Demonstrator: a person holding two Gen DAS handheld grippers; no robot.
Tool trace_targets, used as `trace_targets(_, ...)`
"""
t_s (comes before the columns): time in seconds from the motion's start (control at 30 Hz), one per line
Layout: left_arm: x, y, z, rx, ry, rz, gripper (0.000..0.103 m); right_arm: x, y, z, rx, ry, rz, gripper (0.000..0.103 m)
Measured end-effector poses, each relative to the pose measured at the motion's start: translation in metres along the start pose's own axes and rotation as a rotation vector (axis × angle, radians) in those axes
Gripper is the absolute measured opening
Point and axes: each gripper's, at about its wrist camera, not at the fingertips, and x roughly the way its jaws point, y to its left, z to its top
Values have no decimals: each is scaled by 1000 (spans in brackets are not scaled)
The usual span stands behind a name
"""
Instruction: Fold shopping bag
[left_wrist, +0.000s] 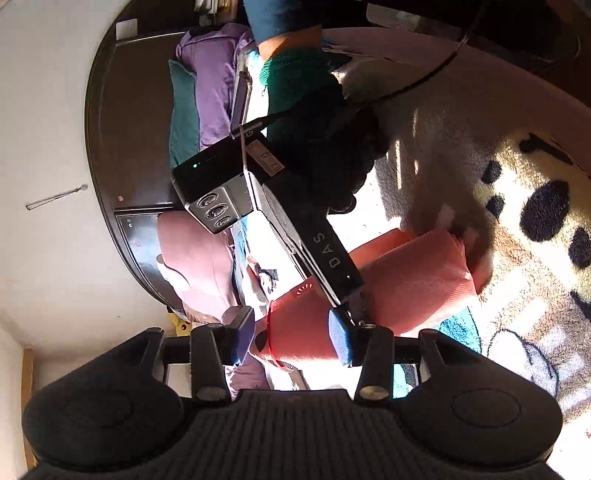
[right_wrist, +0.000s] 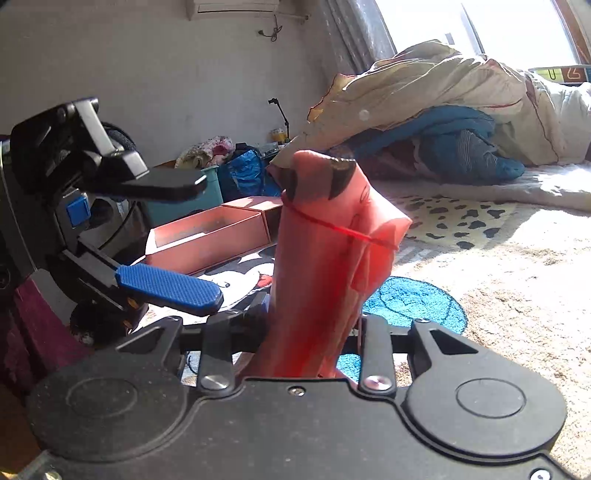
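Right wrist view first: my right hand-held gripper (right_wrist: 306, 325) holds the red shopping bag (right_wrist: 325, 258), folded into a narrow bundle that stands up between its fingers and rises ahead of them (a red thread crosses it). My left hand-held gripper (right_wrist: 184, 240) sits just to the left of the bundle, jaws apart, blue pad (right_wrist: 170, 286) facing up, nothing between them. From the left wrist, the bag (left_wrist: 406, 280) lies just ahead, beyond its spread fingers, over the bed's patterned blanket (left_wrist: 524, 221).
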Motion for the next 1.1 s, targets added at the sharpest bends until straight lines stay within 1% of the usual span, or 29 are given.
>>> trace_targets(0.07, -1, 18, -9, -120, 15, -49, 49, 2, 0, 1, -2, -4, -4, 32)
trace_targets(0.17, -7, 57, -33, -416, -5, -168, 49, -1, 1, 3, -11, -2, -18, 31)
trace_targets(0.2, -8, 69, -41, -499, -9, -199, 48, -3, 2, 4, -16, -1, -24, 31)
trace_targets(0.23, -8, 81, -50, -580, -12, -228, 45, -3, 3, 3, -23, 0, -32, 31)
trace_targets(0.27, -15, 83, -59, -622, -17, -241, 39, -3, 6, 2, -29, 2, -44, 32)
trace_targets(0.3, -13, 90, -60, -647, -27, -264, 30, -1, 8, 2, -35, 5, -59, 32)
trace_targets(0.37, -9, 104, -62, -696, -49, -314, 25, 0, 17, 3, -57, 12, -85, 32)
trace_targets(0.4, -6, 106, -61, -689, -48, -336, 21, 0, 22, 4, -70, 16, -95, 32)
trace_targets(0.47, 3, 102, -55, -623, -17, -352, 19, 2, 28, 5, -89, 20, -100, 32)
trace_targets(0.5, 6, 99, -54, -605, -9, -376, 18, 2, 32, 5, -101, 23, -104, 32)
trace_targets(0.53, 8, 93, -54, -604, 4, -373, 18, 2, 35, 5, -115, 25, -113, 32)
trace_targets(0.63, 16, 92, -51, -643, 47, -390, 18, 4, 43, 4, -149, 29, -160, 32)
trace_targets(0.77, 24, 104, -60, -782, 86, -437, 18, 8, 50, 4, -192, 35, -205, 32)
trace_targets(0.8, 24, 107, -62, -811, 92, -439, 18, 8, 51, 4, -191, 32, -213, 32)
trace_targets(0.83, 27, 112, -64, -867, 104, -448, 18, 9, 53, 4, -198, 32, -223, 32)
trace_targets(0.97, 41, 117, -77, -971, 198, -494, 18, 17, 65, 4, -231, 31, -271, 30)
trace_targets(1.03, 44, 118, -86, -1033, 240, -520, 18, 19, 66, 2, -208, 22, -274, 29)
trace_targets(1.1, 45, 120, -89, -1048, 249, -549, 18, 19, 66, 2, -212, 18, -275, 29)
